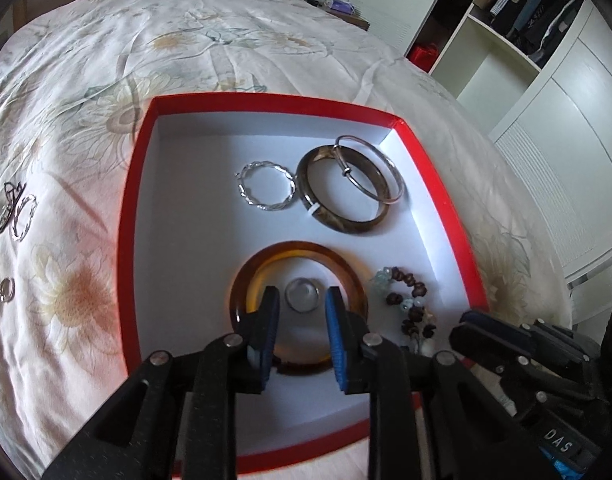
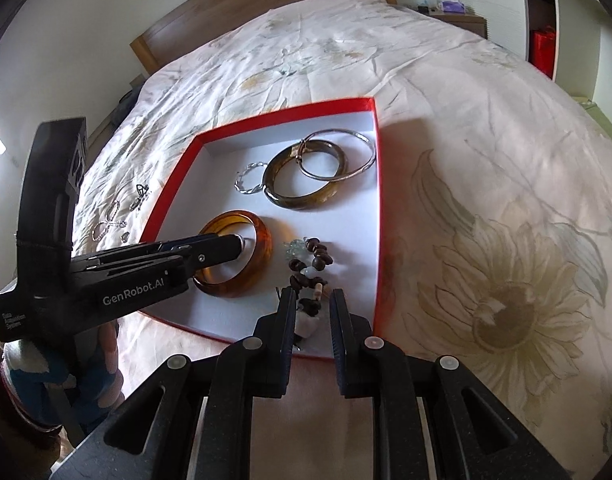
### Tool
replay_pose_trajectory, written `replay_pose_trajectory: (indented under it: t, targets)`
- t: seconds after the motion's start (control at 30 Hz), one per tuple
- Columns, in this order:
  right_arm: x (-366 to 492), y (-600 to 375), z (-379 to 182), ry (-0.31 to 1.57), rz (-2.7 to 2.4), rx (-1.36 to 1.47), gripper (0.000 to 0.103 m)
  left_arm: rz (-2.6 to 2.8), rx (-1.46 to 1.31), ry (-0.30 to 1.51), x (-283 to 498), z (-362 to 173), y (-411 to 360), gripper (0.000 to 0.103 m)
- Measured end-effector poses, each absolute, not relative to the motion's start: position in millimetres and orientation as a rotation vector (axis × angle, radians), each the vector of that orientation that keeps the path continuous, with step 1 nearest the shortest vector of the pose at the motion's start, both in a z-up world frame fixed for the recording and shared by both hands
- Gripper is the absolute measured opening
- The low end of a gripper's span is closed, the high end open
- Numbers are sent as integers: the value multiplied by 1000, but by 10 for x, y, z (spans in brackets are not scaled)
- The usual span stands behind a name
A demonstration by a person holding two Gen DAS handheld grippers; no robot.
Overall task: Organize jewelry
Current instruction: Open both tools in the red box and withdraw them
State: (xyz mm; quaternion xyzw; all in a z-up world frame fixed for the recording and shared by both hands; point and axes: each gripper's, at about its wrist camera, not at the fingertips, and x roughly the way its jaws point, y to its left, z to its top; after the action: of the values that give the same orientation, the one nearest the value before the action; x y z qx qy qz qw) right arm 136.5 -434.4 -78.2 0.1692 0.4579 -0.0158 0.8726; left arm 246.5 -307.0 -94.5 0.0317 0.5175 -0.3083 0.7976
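Observation:
A red box (image 1: 142, 184) with a white floor lies on the bed. In it are an amber bangle (image 1: 298, 250), a dark brown bangle (image 1: 345, 220), a thin silver bangle (image 1: 385, 168), a twisted silver hoop (image 1: 266, 188) and a beaded bracelet (image 1: 409, 300). A small silver ring (image 1: 303, 294) lies inside the amber bangle. My left gripper (image 1: 302, 300) is open, its fingers either side of the ring, just above it. My right gripper (image 2: 312, 304) is open and empty over the box's near edge, by the beaded bracelet (image 2: 311, 260).
Several small silver rings and earrings (image 1: 16, 212) lie on the floral bedspread left of the box (image 2: 118, 216). A wardrobe (image 1: 545, 80) stands to the right of the bed, a nightstand (image 2: 457, 12) at the far end.

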Motion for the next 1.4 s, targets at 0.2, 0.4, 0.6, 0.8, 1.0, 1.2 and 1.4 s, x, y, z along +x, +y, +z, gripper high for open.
replay_pose_trajectory:
  t: [0.2, 0.4, 0.6, 0.8, 1.0, 1.2, 1.4]
  targets:
    - [1196, -4246, -527, 931, -51, 337, 20, -655, 66, 1071, 2235, -678, -2910, 25]
    - [945, -3942, -239, 903, -33, 305, 27, -600, 97, 985, 1821, -278, -2608, 32]
    - [632, -3530, 30, 877, 11, 264, 35, -486, 108, 925, 1315, 48, -2124, 39]
    - [382, -3135, 209, 853, 53, 239, 37, -355, 140, 863, 853, 268, -1637, 42]
    - [181, -2842, 363, 828, 58, 208, 38, -270, 156, 805, 502, 449, -1240, 48]
    - [44, -2567, 517, 796, 64, 176, 45, -237, 151, 759, 247, 581, -943, 50]
    - [-31, -2319, 630, 779, 73, 134, 45, -215, 130, 724, 92, 647, -676, 51]
